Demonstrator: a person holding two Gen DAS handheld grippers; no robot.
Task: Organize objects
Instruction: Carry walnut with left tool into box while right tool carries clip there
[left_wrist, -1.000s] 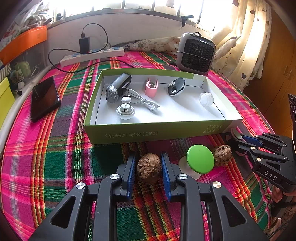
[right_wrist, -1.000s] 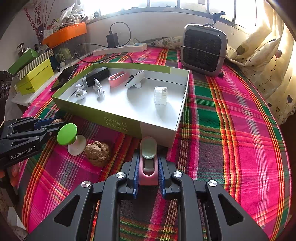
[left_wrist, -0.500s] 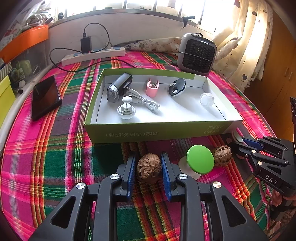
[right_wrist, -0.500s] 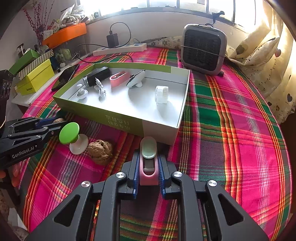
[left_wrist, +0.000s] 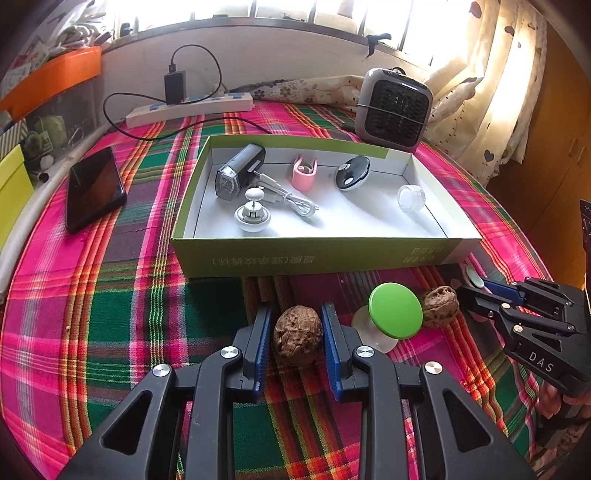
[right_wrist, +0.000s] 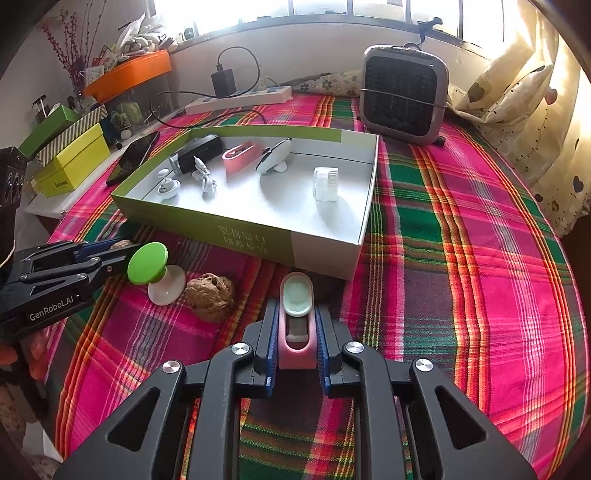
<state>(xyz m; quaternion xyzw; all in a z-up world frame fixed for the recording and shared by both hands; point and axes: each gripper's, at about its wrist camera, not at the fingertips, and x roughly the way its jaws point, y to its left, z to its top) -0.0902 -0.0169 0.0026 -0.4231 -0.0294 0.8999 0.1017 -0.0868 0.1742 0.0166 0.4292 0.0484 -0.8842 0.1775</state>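
Left gripper (left_wrist: 297, 334) clamped on a walnut (left_wrist: 297, 340), blue pads tight against both its sides, just in front of the green box (left_wrist: 317, 256)'s near wall. Right gripper (right_wrist: 296, 332) closed on a pink clip (right_wrist: 296, 334) by the box's near right corner. Second walnut (right_wrist: 210, 296) and green-topped suction knob (right_wrist: 147, 263) sit on the plaid cloth (right_wrist: 461, 277) before the box.
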